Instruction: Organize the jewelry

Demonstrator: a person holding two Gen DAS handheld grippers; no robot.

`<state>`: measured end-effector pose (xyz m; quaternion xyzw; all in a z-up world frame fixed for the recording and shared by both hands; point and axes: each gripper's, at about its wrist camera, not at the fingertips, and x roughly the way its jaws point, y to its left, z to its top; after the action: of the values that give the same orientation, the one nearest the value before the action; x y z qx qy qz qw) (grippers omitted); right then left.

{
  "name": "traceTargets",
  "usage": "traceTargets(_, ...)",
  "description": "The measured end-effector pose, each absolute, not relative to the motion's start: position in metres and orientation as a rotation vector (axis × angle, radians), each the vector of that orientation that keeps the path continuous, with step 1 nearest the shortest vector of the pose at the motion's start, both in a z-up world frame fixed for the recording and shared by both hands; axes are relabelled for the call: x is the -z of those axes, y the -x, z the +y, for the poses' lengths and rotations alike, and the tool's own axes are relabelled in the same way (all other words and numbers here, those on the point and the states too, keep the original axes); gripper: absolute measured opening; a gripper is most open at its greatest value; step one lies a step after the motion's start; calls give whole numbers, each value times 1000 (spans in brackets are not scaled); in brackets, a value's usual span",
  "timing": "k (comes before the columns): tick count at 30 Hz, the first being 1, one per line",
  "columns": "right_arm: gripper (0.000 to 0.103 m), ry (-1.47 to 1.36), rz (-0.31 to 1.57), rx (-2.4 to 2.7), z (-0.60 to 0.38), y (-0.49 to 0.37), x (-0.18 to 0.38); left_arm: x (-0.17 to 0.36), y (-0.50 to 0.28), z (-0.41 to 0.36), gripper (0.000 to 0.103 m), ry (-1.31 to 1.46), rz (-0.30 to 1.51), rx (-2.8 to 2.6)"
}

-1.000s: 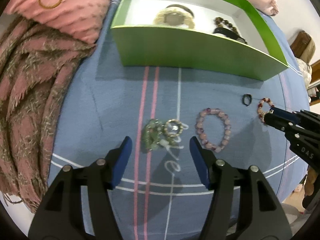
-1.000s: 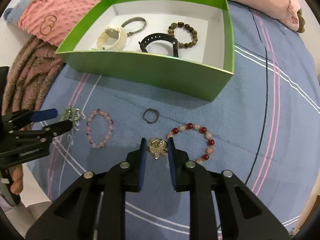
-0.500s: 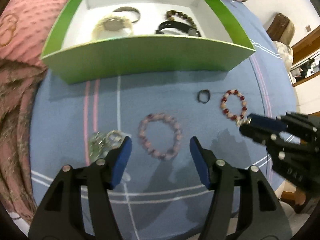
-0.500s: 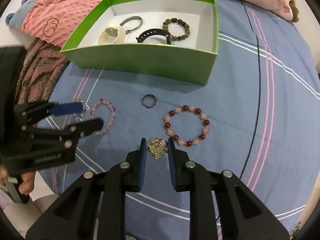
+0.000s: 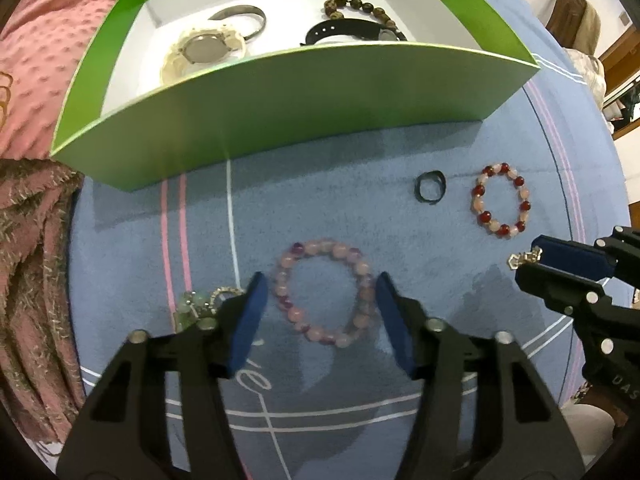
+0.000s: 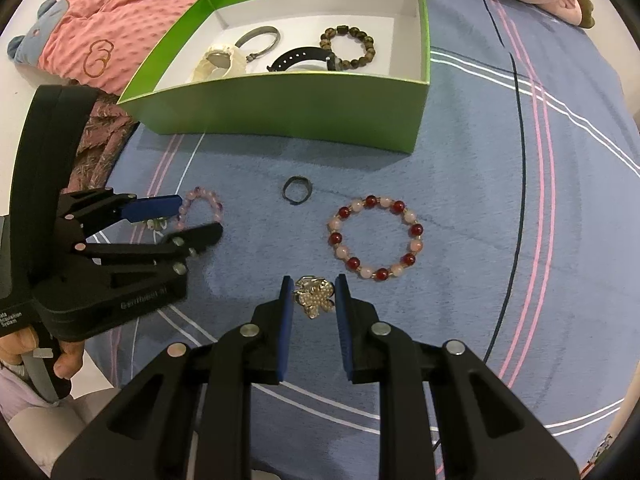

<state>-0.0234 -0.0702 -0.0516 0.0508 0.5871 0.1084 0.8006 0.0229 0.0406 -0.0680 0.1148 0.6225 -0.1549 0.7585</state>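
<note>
A fuzzy blue blanket (image 6: 460, 184) carries a glossy green cardboard box (image 5: 304, 92). In front of the box, the left gripper (image 5: 318, 308) spreads wide around a round pink bead bracelet (image 5: 322, 292); the right gripper (image 6: 314, 300) pinches a pearly flower brooch (image 6: 315, 295).

The left tongs (image 5: 318, 312) are covering most of the green bead cluster (image 5: 192, 304), and the box wall (image 5: 304, 104) is hiding part of the black watch (image 5: 348, 32).

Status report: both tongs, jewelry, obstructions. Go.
Left tongs open, straddling pale pink bead bracelet. Right tongs shut on pearl flower brooch. Green cardboard box ahead, path unobstructed.
</note>
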Motion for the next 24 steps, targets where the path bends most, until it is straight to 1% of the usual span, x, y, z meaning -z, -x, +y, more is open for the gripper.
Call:
traceTargets(1, 20, -108, 1259, -235, -71, 23, 52, 68, -18, 42, 38, -249, 1354, 331)
traceTargets(2, 20, -111, 1258, -232, -71, 24, 52, 67, -18, 44, 34, -231, 1355, 332)
traceTargets(4, 20, -112, 1258, -233, -71, 24, 52, 66, -16, 54, 20, -199, 1360, 338)
traceTargets(6, 20, -111, 1258, -235, -71, 24, 52, 66, -16, 62, 15, -161, 1365, 344)
traceTargets(9, 20, -109, 1253, -237, -69, 24, 50, 66, -15, 71, 14, -119, 1362, 361)
traceTargets(10, 20, -109, 1250, -238, -69, 24, 49, 64, -14, 76, 11, -113, 1357, 361)
traceTargets(11, 20, -108, 1248, -240, -70, 24, 49, 61, -13, 79, 8, -102, 1345, 359)
traceTargets(12, 20, -107, 1244, -242, -69, 24, 48, 60, -13, 83, 0, -96, 1342, 356)
traceTargets(15, 20, -105, 1242, -249, -69, 24, 47, 55, -14, 99, 0, -57, 1336, 348)
traceTargets(21, 20, -99, 1245, -258, -69, 24, 48, 63, -13, 107, 0, -44, 1369, 345)
traceTargets(23, 20, -98, 1245, -259, -68, 24, 48, 64, -12, 103, 3, -60, 1363, 343)
traceTargets(24, 20, -98, 1245, -259, -68, 24, 48, 64, -17, 101, 8, -67, 1362, 341)
